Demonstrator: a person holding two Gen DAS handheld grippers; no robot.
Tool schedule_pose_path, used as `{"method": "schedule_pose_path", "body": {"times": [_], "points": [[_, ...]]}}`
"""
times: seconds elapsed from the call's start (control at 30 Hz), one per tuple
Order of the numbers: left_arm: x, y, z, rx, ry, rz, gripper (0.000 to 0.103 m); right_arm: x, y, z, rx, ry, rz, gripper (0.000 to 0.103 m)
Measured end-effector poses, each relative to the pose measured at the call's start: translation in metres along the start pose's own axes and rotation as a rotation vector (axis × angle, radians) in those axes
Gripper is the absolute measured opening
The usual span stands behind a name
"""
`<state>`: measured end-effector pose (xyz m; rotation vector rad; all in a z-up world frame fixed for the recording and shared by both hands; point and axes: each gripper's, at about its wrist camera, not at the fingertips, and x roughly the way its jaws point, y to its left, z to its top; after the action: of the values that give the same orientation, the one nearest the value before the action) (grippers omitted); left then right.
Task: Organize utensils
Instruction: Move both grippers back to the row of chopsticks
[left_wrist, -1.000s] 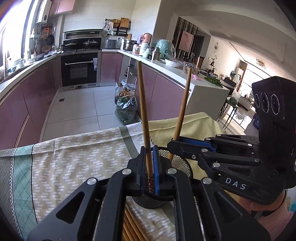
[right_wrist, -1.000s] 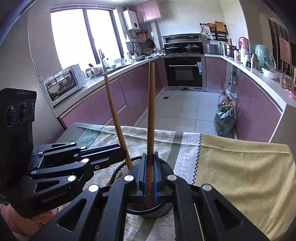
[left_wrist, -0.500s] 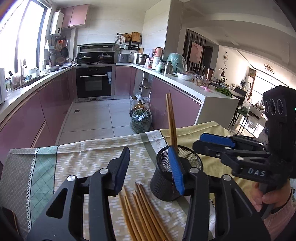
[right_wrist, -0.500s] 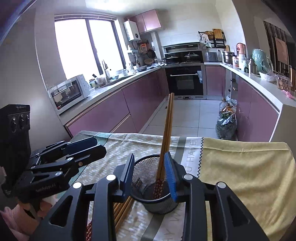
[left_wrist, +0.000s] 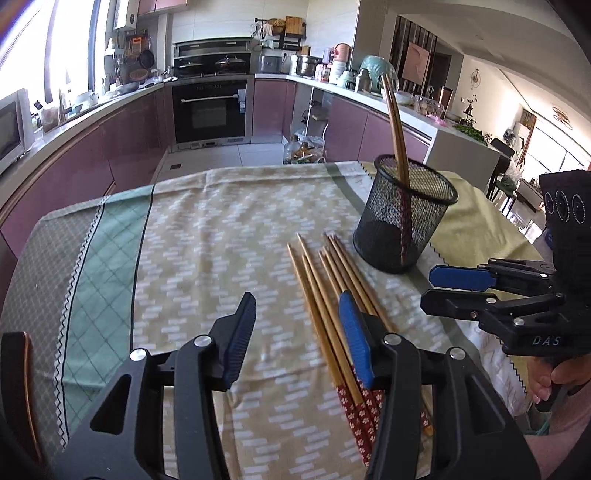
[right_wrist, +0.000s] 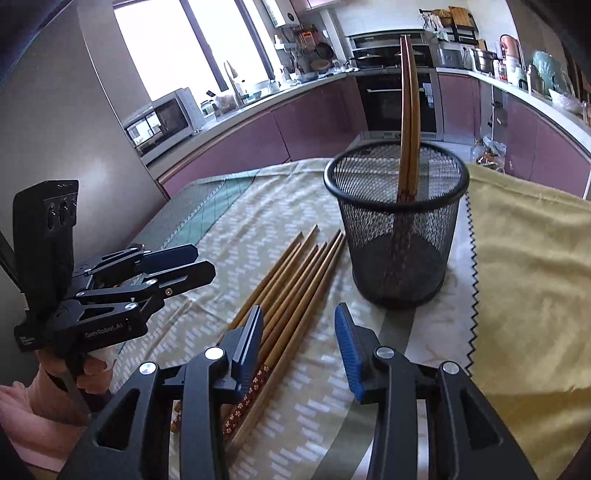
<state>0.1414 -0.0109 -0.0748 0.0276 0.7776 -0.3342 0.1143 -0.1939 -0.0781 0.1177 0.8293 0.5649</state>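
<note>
While both grippers gape empty, loose chopsticks lie beneath the right gripper.

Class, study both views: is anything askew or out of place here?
Nothing is spilled or damaged. Two chopsticks lean in the mesh holder, not upright. The loose chopsticks lie unevenly fanned on the tablecloth, not yet in the holder.

Two chopsticks in holder, six loose chopsticks, one mesh holder.
</note>
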Motion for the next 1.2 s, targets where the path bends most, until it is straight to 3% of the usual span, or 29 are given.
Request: {"method": "schedule_pose_path", "body": {"times": [0.3, 1.2], "points": [[0.010, -0.008, -0.025, 0.010, 0.060, 0.001, 0.047, 0.016, 0.008, -0.020, -0.007, 0.034, -0.084, 0.038], [0.023, -0.018, -0.024, 0.057, 0.122, 0.027, 0.044, 0.026, 0.017, -0.020, -0.073, 0.077, -0.176, 0.036]]}}
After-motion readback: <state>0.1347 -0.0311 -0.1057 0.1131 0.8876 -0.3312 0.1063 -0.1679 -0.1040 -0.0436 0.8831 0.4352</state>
